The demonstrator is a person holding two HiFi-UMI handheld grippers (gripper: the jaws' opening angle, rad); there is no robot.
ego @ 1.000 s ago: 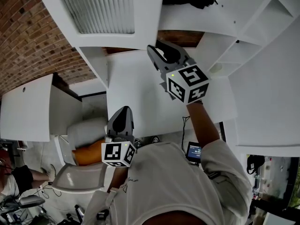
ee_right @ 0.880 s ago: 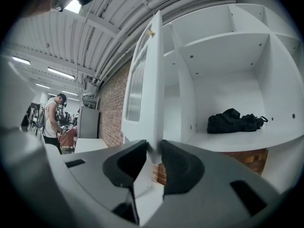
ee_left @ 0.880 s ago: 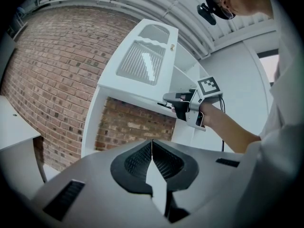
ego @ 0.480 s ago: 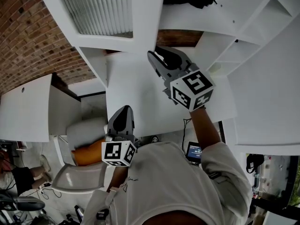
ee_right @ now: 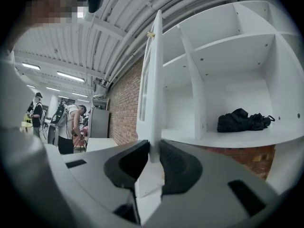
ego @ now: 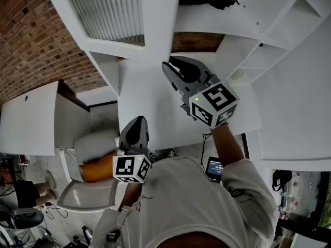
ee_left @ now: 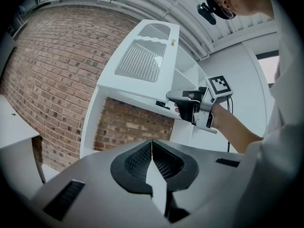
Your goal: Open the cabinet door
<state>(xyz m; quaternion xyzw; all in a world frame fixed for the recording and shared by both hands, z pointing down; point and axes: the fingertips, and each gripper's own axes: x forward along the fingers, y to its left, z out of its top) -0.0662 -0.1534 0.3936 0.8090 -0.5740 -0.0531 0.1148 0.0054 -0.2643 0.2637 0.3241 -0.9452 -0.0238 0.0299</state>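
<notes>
The white cabinet door (ego: 155, 19), a flat painted panel with a ribbed glass panel (ego: 106, 9) set into it, stands swung out from the front of the white shelf unit (ego: 269, 14). In the right gripper view the white cabinet door (ee_right: 154, 80) shows edge-on, upright, with the open compartments to its right and a small brass-coloured knob (ee_right: 150, 34) near its top corner.

The right gripper (ego: 173, 66) points level at the door's free edge, low down on it. Its jaws have just been closing, and in its own view the right gripper (ee_right: 154, 151) has the door's thin edge between them. One dark ridged pad lies against each face, so the jaws are grasping the door. From the left gripper view the right gripper (ee_left: 169, 97) meets the lower edge of the door (ee_left: 142, 61).

The left gripper (ego: 135, 123) is held low and near the person's body, well apart from the door and pointing level. Its jaws are clenched tip to tip with nothing between them (ee_left: 152, 144).

A black bundle of cloth (ee_right: 244, 120) lies on a shelf in a wide compartment to the right of the door. A red brick wall (ego: 31, 35) runs behind the unit. In the right gripper view a person (ee_right: 71, 127) stands far off to the left.
</notes>
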